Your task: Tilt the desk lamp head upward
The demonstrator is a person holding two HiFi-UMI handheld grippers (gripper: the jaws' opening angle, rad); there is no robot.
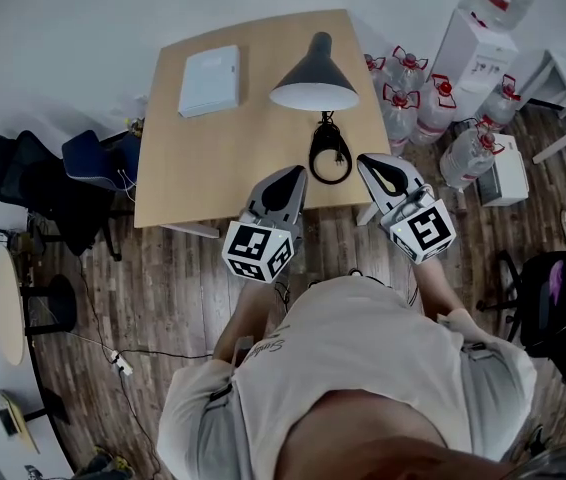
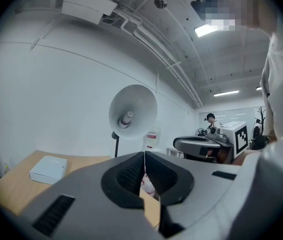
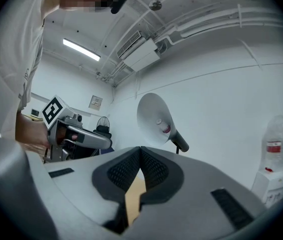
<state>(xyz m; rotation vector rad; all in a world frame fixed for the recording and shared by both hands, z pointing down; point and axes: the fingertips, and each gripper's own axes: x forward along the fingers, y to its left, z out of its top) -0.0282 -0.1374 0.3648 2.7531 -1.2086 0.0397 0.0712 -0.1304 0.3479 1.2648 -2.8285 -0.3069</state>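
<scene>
You stood in an office: a wooden desk (image 1: 198, 163), swivel chairs (image 1: 546, 290) on plank flooring (image 1: 168, 293), a water dispenser (image 1: 481, 48) ringed by big bottles (image 1: 406, 72), strip lights (image 3: 81, 49) overhead.

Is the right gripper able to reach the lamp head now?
Probably yes: the right gripper, shut and empty, is at the table edge, and only the flat coiled cord lies near its path to the lamp head.

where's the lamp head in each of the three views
Head view: lamp head at top centre, near the far edge of the desk.
Left gripper view: lamp head at centre, open side toward the camera.
Right gripper view: lamp head at centre.
Shared landmark: the wooden desk beneath it.
</scene>
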